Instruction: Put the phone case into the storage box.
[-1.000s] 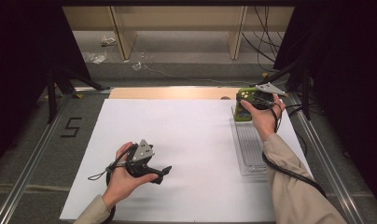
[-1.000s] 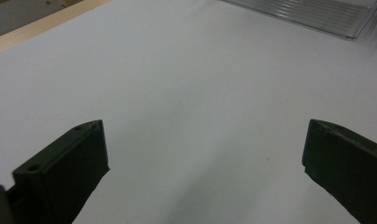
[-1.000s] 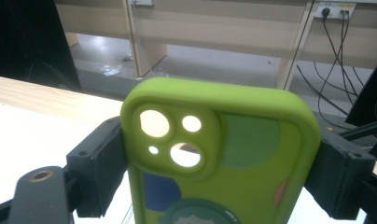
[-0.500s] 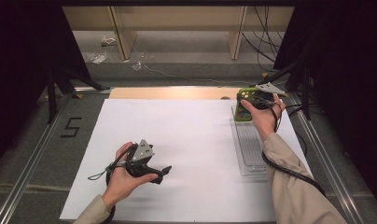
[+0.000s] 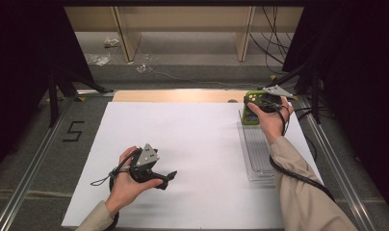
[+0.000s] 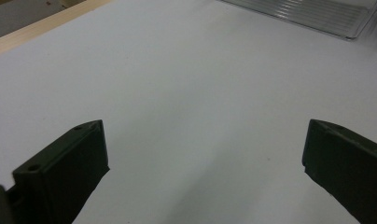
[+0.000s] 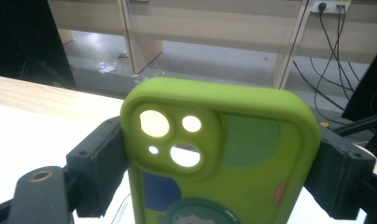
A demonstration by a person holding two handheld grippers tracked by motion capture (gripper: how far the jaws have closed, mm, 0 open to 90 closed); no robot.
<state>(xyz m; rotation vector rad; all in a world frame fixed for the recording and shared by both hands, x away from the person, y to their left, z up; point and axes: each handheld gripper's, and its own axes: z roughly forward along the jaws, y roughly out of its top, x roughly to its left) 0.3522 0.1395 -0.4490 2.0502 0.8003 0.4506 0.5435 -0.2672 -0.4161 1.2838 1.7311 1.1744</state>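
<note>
Right gripper view looks straight at a lime-green phone case [image 7: 219, 154] — soft-looking, matte, with rounded corners and a raised camera block pierced by round holes. Pale green, blue and pink patches mark its back, and the top of a cartoon print shows at its lower edge. The right tool [image 7: 219, 163] has its two black jaws pressed against the case's two long sides, holding it upright.

From the high view, the case [image 5: 256, 102] sits at the far end of a clear ribbed plastic tray [image 5: 256, 153], which lies along the right side of a white sheet [image 5: 192, 144] covering the tabletop. The right hand [image 5: 269, 118] wraps the right tool [image 5: 260, 103] over that end of the tray; a beige sleeve [image 5: 298, 187] runs back over the tray's near right corner and hides it. Beyond the white sheet a strip of bare light wood [image 5: 173, 96] shows. Left of the sheet, a black "5" [image 5: 73, 131] is marked on the grey surface.

The left hand [image 5: 127, 180] holds the left tool [image 5: 171, 175] low over the sheet, well left of the tray. In the left gripper view its jaws stand wide apart with nothing between them but smooth white sheet, the left tool [image 6: 203, 154] pointing toward the tray [image 6: 312, 14].
</note>
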